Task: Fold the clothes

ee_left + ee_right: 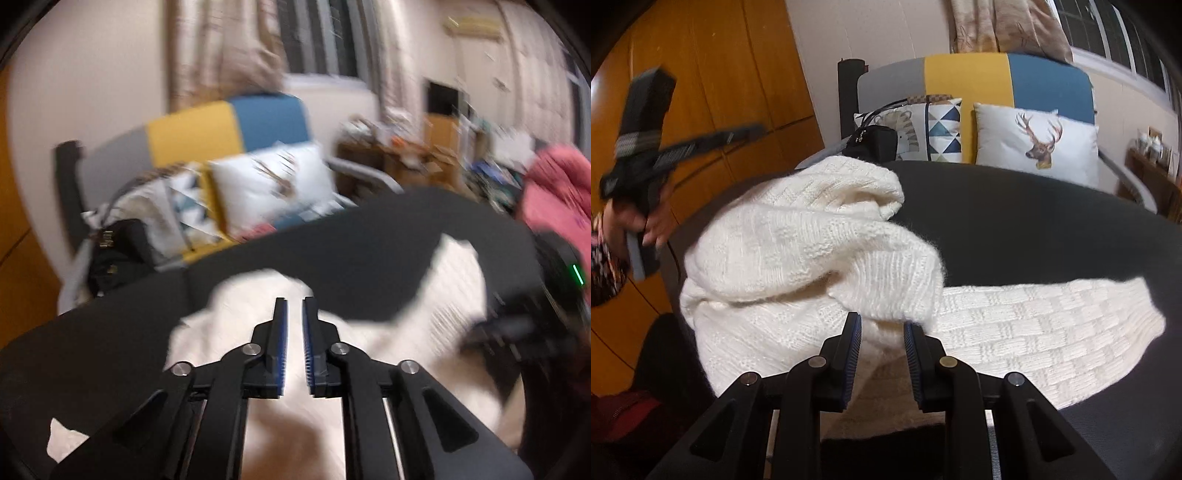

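A cream knitted sweater (pixel 798 251) lies bunched on a dark round table (pixel 1034 214), one sleeve (pixel 1034 325) stretched out to the right. My right gripper (pixel 882 321) is open, its jaws on either side of a fold of the sweater's ribbed edge. My left gripper (pixel 294 306) hovers above the sweater (pixel 236 325) in a blurred view, jaws slightly apart with nothing between them. The left gripper also shows in the right wrist view (pixel 639 155), raised at the far left in a hand.
Behind the table stands a grey, yellow and blue sofa (pixel 964 74) with a deer cushion (pixel 1034 144) and a black bag (pixel 875 142). Wooden cupboard doors (pixel 713 81) are at the left. A pink garment (pixel 557 192) and a cluttered shelf (pixel 424 155) are at the right.
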The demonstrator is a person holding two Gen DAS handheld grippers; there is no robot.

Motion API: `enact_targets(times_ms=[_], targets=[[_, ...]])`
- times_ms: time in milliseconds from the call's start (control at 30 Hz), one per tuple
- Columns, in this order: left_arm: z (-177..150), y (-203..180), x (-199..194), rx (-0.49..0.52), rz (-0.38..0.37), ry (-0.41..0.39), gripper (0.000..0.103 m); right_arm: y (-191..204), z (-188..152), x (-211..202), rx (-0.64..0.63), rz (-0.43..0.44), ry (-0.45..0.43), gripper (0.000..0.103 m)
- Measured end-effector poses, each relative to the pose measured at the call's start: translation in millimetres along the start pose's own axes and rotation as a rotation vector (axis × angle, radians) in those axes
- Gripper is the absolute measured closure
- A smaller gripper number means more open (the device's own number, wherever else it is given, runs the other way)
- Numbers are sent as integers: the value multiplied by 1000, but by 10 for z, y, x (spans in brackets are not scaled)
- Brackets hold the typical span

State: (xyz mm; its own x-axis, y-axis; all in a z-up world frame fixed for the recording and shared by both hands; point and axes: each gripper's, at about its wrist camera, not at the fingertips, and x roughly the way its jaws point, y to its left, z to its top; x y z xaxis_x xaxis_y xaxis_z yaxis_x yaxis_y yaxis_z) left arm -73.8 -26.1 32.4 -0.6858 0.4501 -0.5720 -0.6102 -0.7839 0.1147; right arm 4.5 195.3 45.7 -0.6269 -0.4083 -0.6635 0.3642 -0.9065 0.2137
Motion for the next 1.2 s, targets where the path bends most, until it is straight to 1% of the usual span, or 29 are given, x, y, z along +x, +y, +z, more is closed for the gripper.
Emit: enact_targets(times_ms=[33,67,100,133,167,200,267,300,400,467,600,633,667,700,733,767,800,833,900,1067,1133,1200], targets=[[-65,-120,-32,49,-28,28,77,-10,12,15,6,7,0,80],[-117,-219,-72,94,-39,38,69,-20,25,31,12,15,0,80],[-193,-320,-131,145,-40,47,60,-31,37,46,18,22,0,80],[-270,-421,-190,196,-40,55,54,-41,49,61,23,29,0,80],[-331,-491,-243,235,-34,62,45,-51,62,77,29,37,0,80],[-402,-558,-301,278,-28,65,42,-61,74,92,35,44,0,80],[-539,-643,-387,362,-18,78,38,-72,90,116,44,59,0,80],[-613,-672,-399,397,-10,103,38,-67,89,120,46,66,0,80],[-777,-727,-362,441,12,140,38,-77,78,166,68,76,10,80],[-813,-742,-292,477,64,134,38,-78,65,183,80,81,18,80],[-846,-769,-177,546,92,117,38,-54,50,167,73,79,23,80],[-848,-776,-128,554,93,127,38,-54,52,154,71,78,20,80],[-850,-783,-79,561,93,138,41,-55,52,146,73,78,17,80],[-851,-789,-29,569,94,149,61,-57,53,142,75,79,16,80],[-837,-761,23,537,85,172,76,-59,53,138,78,79,14,80],[-811,-728,46,496,83,178,87,-61,54,133,80,79,12,80],[-784,-695,69,455,81,185,90,-63,54,129,83,80,11,80],[-745,-657,64,417,75,171,92,-66,55,125,86,80,9,80],[-661,-593,64,370,91,144,96,-72,58,107,87,80,2,80],[-184,-253,-60,166,121,9,97,-125,73,48,116,79,-27,80],[26,-75,-73,106,139,-37,97,-154,78,17,128,82,-39,80],[112,78,-32,52,147,-47,97,-187,86,-2,139,85,-45,80]])
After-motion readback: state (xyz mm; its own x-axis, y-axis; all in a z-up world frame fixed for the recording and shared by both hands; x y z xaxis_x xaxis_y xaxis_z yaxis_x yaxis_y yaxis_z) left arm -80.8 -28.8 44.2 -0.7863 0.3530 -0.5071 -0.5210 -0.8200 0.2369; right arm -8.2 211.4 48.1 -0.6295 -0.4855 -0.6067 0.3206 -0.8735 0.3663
